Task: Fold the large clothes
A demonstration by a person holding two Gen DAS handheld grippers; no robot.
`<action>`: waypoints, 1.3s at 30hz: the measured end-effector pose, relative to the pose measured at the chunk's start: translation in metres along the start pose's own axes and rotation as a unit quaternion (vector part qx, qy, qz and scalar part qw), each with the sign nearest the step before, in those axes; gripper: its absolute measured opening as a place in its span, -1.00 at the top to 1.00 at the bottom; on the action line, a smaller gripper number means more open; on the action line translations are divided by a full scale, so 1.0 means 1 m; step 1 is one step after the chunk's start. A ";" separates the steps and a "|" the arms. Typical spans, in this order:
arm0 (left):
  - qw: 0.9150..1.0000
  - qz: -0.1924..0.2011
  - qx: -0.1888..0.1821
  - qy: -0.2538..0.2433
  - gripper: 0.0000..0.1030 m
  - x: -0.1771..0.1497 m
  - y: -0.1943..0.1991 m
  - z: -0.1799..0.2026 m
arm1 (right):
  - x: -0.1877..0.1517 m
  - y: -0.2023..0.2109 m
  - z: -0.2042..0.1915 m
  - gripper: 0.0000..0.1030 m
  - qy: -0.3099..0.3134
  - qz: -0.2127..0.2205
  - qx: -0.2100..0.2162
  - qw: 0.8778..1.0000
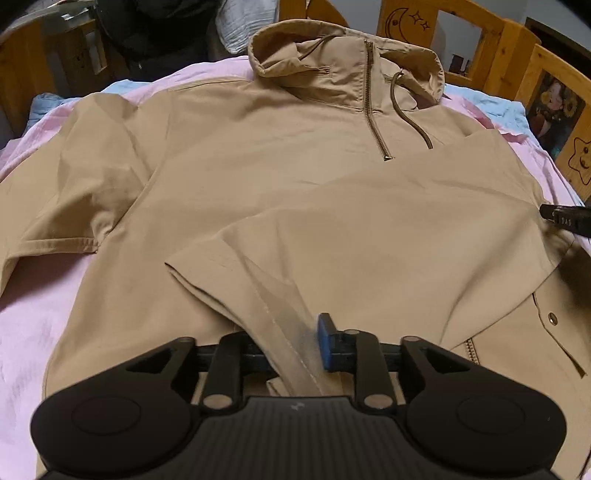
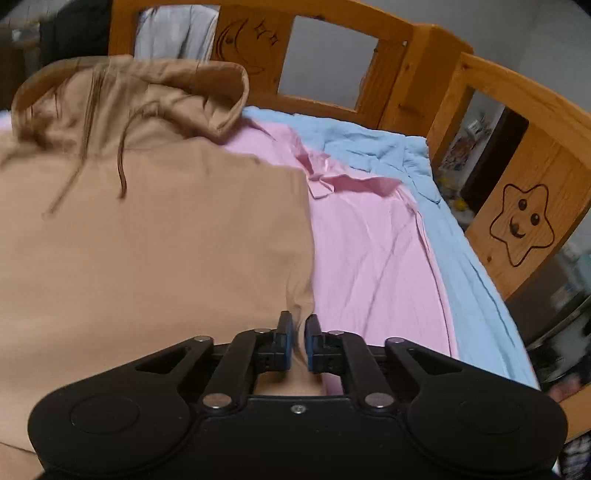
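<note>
A tan hooded jacket (image 1: 258, 177) lies front up on the pink sheet (image 1: 33, 325), hood (image 1: 343, 62) at the far end and zip partly open. One sleeve (image 1: 369, 236) is folded across the body. Its cuff runs down between the fingers of my left gripper (image 1: 291, 332), which is open; the blue right pad (image 1: 327, 343) shows beside the cloth and the left finger is hidden under it. My right gripper (image 2: 299, 326) is at the jacket's side edge (image 2: 303, 258), its pads nearly together with tan cloth between them. Its black tip (image 1: 565, 218) shows at the right in the left wrist view.
A wooden bed rail (image 2: 524, 229) with carved star and moon panels runs along the far and right sides. A blue sheet (image 2: 443, 192) lies under the pink one (image 2: 369, 258). Dark clothing (image 1: 155, 33) and a grey pillow (image 1: 240, 22) sit beyond the hood.
</note>
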State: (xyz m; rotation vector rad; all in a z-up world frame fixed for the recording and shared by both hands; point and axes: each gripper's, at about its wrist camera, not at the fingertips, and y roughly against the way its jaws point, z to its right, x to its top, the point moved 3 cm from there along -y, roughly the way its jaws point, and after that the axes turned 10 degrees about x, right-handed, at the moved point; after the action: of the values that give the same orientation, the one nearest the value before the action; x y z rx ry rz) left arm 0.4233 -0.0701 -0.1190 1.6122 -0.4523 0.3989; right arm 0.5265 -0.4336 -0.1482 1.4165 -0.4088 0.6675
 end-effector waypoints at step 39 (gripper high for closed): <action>0.885 0.140 0.248 0.367 1.00 -0.027 0.042 -0.279 | -0.089 0.211 -0.154 -0.88 0.117 0.032 0.275 0.954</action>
State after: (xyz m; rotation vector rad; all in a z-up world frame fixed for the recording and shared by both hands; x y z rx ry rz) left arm 0.3817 0.2062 -0.0720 1.7273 0.0183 1.3770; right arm 0.3047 -0.2944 -0.0628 1.8244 -0.0785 1.0447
